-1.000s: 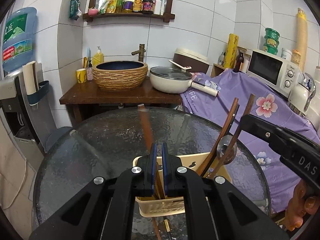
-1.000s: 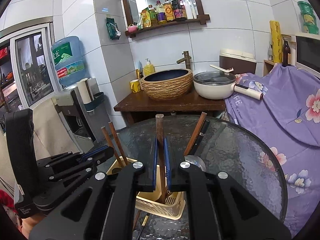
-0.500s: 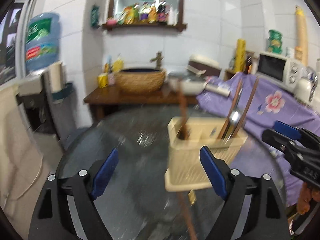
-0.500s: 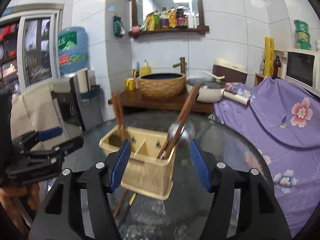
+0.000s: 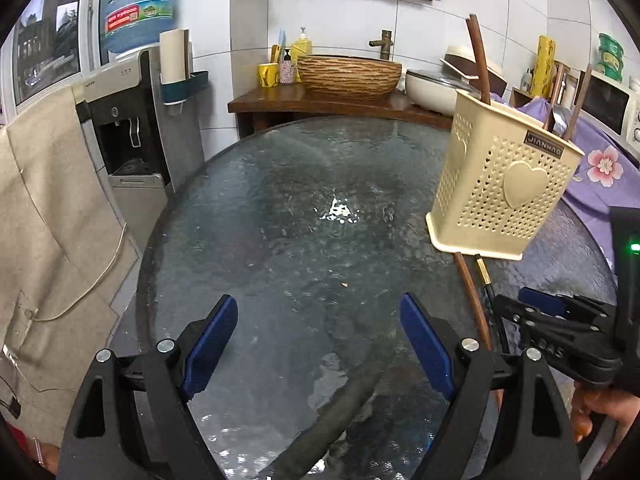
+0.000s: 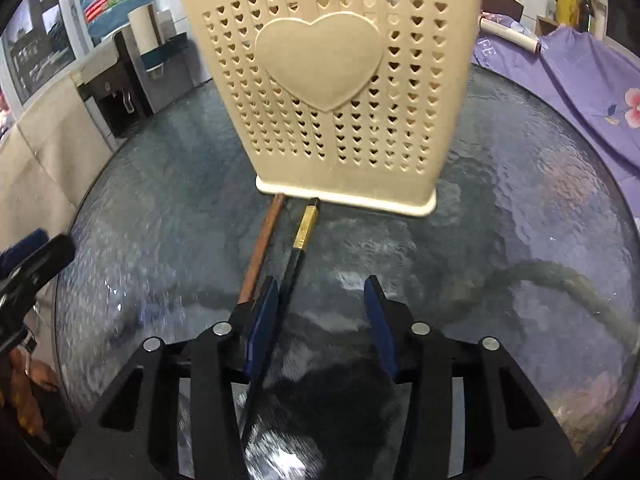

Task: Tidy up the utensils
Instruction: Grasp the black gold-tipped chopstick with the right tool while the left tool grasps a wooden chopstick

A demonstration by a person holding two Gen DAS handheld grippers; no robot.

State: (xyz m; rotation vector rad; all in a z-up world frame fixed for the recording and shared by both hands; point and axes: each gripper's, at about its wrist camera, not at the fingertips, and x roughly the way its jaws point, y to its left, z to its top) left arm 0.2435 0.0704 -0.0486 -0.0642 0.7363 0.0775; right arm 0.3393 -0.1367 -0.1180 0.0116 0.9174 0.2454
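A cream perforated utensil holder [image 5: 500, 184] with a heart on its side stands on the round glass table [image 5: 304, 240]; it fills the top of the right wrist view [image 6: 332, 92]. Brown chopsticks [image 5: 478, 60] and a metal spoon [image 5: 560, 114] stand in it. On the glass in front of it lie a brown chopstick [image 6: 262, 248] and a black chopstick with a gold band [image 6: 298, 256]. My left gripper [image 5: 318, 344] is open and empty low over the table. My right gripper [image 6: 322, 316] is open, the black chopstick running along its left finger.
A water dispenser [image 5: 132, 120] and a beige cloth [image 5: 44, 240] are at the left. Behind the table is a wooden stand with a woven basin [image 5: 348, 76] and a pan [image 5: 432, 84]. A purple flowered cloth [image 6: 580, 80] lies at the right. A dark hose [image 5: 344, 412] shows under the glass.
Both grippers have opened, let go of the chopsticks in the holder, and pulled back and down to table level. The right one now sits over the two loose chopsticks.
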